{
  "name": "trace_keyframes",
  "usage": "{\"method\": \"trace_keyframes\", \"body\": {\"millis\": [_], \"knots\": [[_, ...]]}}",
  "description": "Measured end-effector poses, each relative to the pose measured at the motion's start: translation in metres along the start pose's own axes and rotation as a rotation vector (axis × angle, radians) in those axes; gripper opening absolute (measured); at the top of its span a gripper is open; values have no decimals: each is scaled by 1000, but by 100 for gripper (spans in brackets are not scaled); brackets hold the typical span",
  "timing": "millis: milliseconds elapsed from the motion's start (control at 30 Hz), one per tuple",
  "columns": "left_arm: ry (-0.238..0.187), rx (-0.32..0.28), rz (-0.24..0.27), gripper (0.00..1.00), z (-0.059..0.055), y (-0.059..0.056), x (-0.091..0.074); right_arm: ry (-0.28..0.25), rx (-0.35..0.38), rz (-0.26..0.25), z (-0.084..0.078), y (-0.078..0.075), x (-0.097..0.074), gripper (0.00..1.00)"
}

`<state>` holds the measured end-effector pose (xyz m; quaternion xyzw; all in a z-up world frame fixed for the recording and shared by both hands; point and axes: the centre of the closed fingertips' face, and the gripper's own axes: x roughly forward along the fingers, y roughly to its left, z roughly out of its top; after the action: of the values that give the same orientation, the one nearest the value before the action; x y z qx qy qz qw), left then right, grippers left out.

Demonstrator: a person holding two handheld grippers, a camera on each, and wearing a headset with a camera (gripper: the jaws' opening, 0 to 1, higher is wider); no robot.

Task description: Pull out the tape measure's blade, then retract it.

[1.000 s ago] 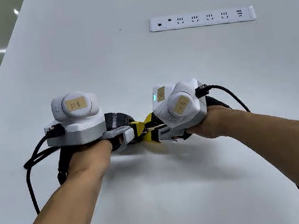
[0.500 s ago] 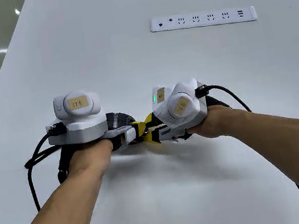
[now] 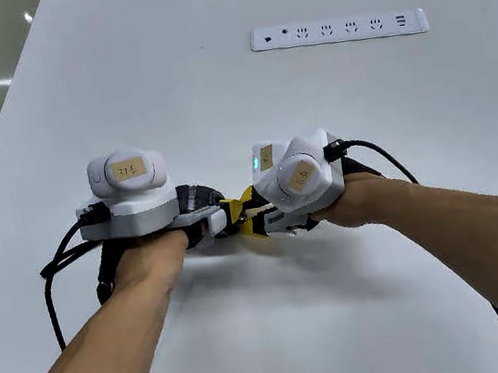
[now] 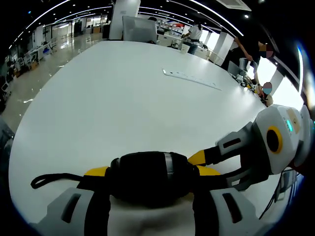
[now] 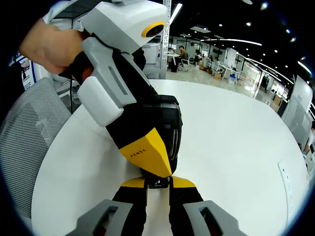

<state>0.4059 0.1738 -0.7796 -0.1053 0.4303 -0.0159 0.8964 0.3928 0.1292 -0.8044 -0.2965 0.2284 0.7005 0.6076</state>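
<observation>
Well inboard: left claw (image 4: 150, 183), right claw (image 5: 158, 184) clamp tape measure (image 5: 168, 123).

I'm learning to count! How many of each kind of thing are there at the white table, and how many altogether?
Tape measure: 1
Power strip: 1
Grippers: 2, the left gripper and the right gripper
Total: 4

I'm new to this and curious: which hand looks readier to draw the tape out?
Right. The right gripper looks shut on the blade tip, while the left gripper clamps the tape measure body, steadying it.
</observation>
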Motion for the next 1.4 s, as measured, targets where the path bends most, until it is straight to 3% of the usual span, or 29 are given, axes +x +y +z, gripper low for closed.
{"method": "trace_keyframes", "body": {"millis": [600, 967, 1400], "knots": [[9, 3, -15, 66, -3, 3, -4, 8, -17, -29, -5, 0, -13, 18], [8, 26, -35, 70, -7, 4, -11, 4, 20, -51, -13, 4, -25, 22], [6, 116, -67, 75, -14, 1, -18, -8, 80, -102, -26, 8, -47, 28]]}}
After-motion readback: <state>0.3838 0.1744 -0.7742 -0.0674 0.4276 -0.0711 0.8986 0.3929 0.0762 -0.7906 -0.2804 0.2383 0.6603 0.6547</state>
